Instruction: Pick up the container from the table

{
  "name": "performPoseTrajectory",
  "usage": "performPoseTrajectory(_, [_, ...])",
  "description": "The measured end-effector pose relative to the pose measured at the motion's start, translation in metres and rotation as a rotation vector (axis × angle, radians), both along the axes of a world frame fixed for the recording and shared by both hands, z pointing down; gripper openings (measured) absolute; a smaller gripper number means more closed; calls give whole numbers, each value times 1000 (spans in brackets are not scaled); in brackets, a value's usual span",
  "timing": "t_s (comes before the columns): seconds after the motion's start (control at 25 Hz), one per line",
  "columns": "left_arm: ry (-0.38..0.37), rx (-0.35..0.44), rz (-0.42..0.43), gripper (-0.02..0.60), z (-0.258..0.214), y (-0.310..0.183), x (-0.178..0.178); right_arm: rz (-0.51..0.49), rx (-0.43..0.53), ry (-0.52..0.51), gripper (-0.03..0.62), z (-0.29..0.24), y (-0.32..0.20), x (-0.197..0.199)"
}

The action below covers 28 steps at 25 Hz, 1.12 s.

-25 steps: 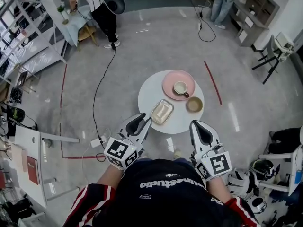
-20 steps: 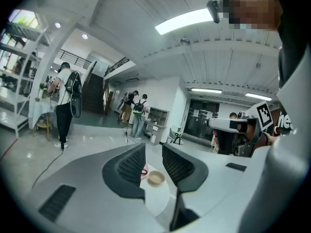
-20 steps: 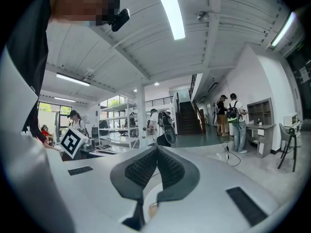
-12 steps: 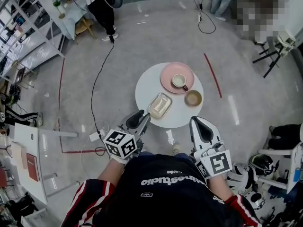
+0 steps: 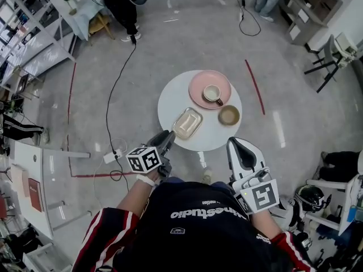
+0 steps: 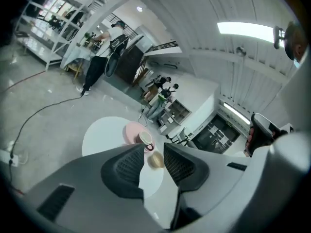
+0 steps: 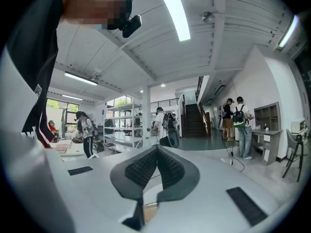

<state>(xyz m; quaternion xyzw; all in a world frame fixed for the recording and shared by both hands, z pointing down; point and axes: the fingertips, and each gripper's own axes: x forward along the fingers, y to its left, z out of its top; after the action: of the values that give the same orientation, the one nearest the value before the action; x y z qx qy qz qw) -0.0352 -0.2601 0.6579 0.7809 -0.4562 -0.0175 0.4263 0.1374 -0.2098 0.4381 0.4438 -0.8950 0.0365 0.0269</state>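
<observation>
The container [image 5: 188,123] is a shallow, pale rectangular dish on the near left part of the round white table [image 5: 176,95]. A pink plate [image 5: 199,98] with a cup [image 5: 214,93] and a small tan bowl [image 5: 229,115] share the table. My left gripper [image 5: 168,136] hangs low just off the table's near left edge, short of the container, jaws apart and empty. In the left gripper view the bowl [image 6: 155,160] shows between the jaws of the left gripper [image 6: 153,161]; the container is hidden. My right gripper [image 5: 237,147] stays by the near right edge, pads meeting at the tips, holding nothing.
A black cable [image 5: 113,95] runs over the floor to a power strip [image 5: 110,156] left of the table. Red tape lines [image 5: 256,92] mark the floor. Shelving [image 5: 34,38] stands at the far left, helmets [image 5: 309,200] lie at the right, and people stand at the back.
My left gripper has dropped lower and rolled, its marker cube now sitting further left and below the table's edge. The right gripper has hardly moved.
</observation>
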Motion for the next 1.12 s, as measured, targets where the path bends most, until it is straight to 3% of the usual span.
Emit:
performPoseTrajectory(0.2, [104, -99, -87, 121, 43, -11, 0, -16, -15, -4, 15, 9, -5, 11])
performPoseTrajectory(0.64, [85, -276, -203, 124, 147, -27, -11, -49, 13, 6, 15, 9, -8, 20])
performPoseTrajectory(0.92, [136, -372, -271, 126, 195, -21, -11, -23, 20, 3, 15, 10, -9, 27])
performPoseTrajectory(1.12, [160, -388, -282, 127, 215, -25, -12, -18, 35, 19, 15, 7, -8, 27])
